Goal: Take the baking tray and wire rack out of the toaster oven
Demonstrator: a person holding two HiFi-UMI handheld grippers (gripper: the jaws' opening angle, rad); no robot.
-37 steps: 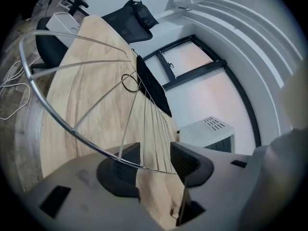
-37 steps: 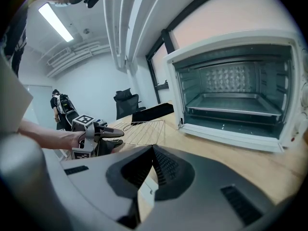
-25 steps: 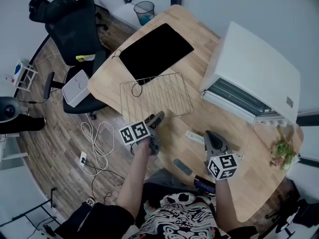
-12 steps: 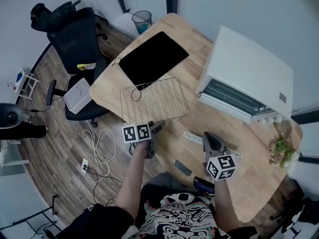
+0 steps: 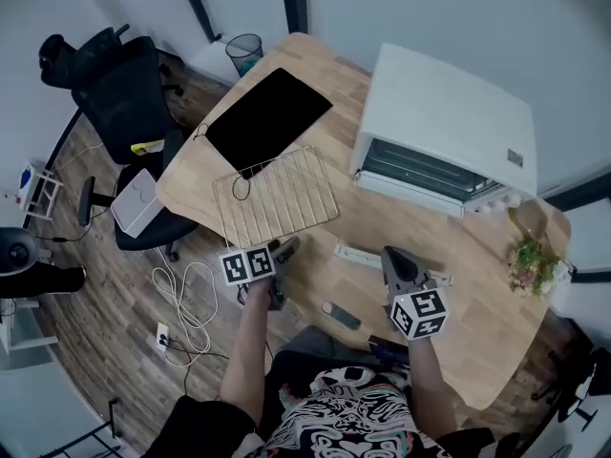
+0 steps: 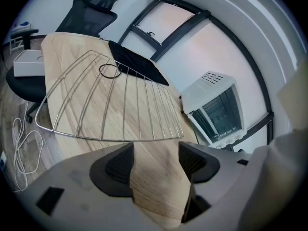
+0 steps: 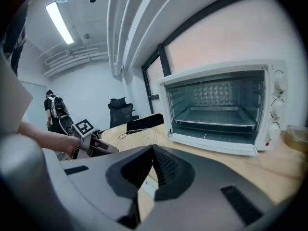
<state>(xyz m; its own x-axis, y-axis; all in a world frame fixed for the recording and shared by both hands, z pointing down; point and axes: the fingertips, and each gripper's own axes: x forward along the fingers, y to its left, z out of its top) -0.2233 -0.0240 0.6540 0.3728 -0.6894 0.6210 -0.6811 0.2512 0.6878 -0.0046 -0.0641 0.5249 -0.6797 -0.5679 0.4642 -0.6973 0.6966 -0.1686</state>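
Tabletop (image 5: 477, 294) wire rack (image 5: 275, 198) overlaps baking tray (image 5: 267, 117); left gripper (image 6: 154, 154) gapes empty, right gripper (image 7: 153, 158) closed

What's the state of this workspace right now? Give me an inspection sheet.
Surface: wooden table, light grain.
Job's things: wire rack and black tray lie flat on the table; toaster oven stands with its door open.
Clutter: white strip, dark bar, plant.
Grippers: left tool open, empty, just short of the rack; right tool shut, empty.
Cables: thin black loop on the rack's corner; white cable on the floor.
Surroundings: office chair, bin.
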